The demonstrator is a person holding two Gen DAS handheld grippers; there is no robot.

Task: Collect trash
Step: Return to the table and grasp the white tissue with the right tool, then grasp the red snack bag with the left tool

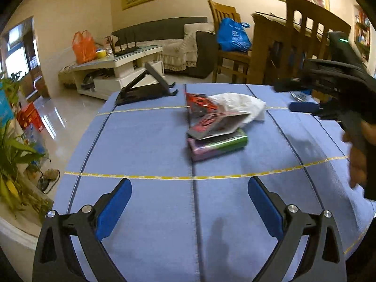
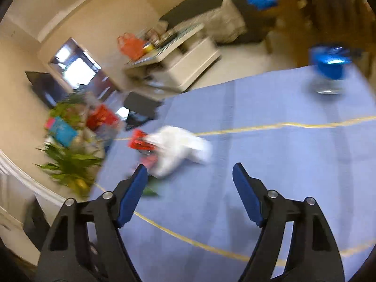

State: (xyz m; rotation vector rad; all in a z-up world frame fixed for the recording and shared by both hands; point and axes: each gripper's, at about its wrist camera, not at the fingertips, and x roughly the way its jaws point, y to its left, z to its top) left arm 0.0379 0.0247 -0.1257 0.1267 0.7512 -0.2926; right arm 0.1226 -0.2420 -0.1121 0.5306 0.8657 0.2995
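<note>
A pile of trash lies mid-table on the blue cloth (image 1: 145, 141): a crumpled white tissue (image 1: 239, 104), red and black wrappers (image 1: 202, 104), a grey and red packet (image 1: 216, 123) and a pink and green pack (image 1: 217, 146). My left gripper (image 1: 189, 189) is open and empty, low over the cloth, short of the pile. My right gripper (image 2: 189, 172) is open and empty above the table, the blurred tissue (image 2: 181, 150) and red wrapper (image 2: 139, 142) just ahead to its left. It also shows in the left wrist view (image 1: 293, 97), right of the pile.
A black folding stand (image 1: 145, 89) sits at the table's far left corner. A blue object (image 2: 331, 64) stands on the far right of the table. Wooden chairs (image 1: 303, 37) stand behind. Plants (image 1: 14, 155) and floor lie off the left edge.
</note>
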